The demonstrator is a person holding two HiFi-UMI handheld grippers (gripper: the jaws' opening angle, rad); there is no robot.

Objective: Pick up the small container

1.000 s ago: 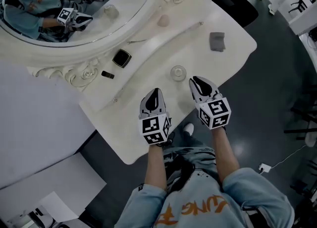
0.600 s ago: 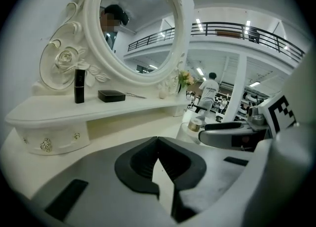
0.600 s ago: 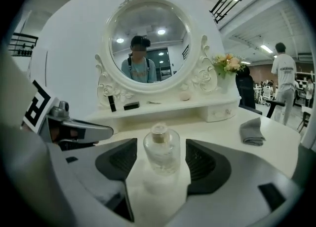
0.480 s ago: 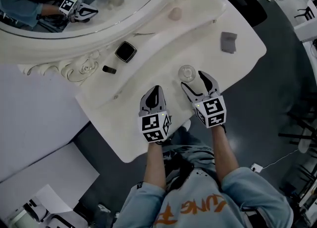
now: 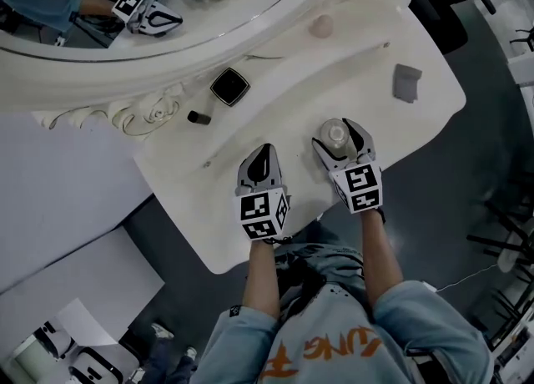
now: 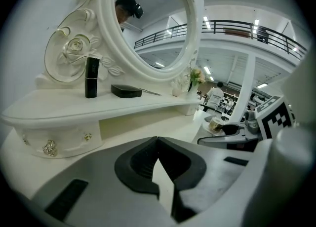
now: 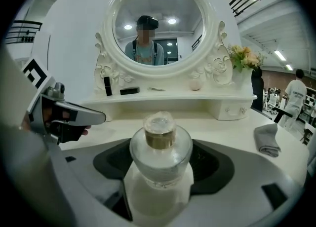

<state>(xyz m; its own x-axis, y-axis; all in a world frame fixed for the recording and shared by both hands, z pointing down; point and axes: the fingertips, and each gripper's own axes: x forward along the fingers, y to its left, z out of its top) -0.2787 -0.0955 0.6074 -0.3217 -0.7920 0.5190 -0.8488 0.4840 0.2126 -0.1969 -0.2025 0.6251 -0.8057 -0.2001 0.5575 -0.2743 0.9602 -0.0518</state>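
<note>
- Left claw: jaws pressed together on nothing, over the bench.
- Right claw: jaws opening, one on each side of the small glass perfume bottle (gold collar, clear stopper), which stands upright on the bench.
- Beyond: grey cloth, black compact on the shelf under the mirror.
</note>
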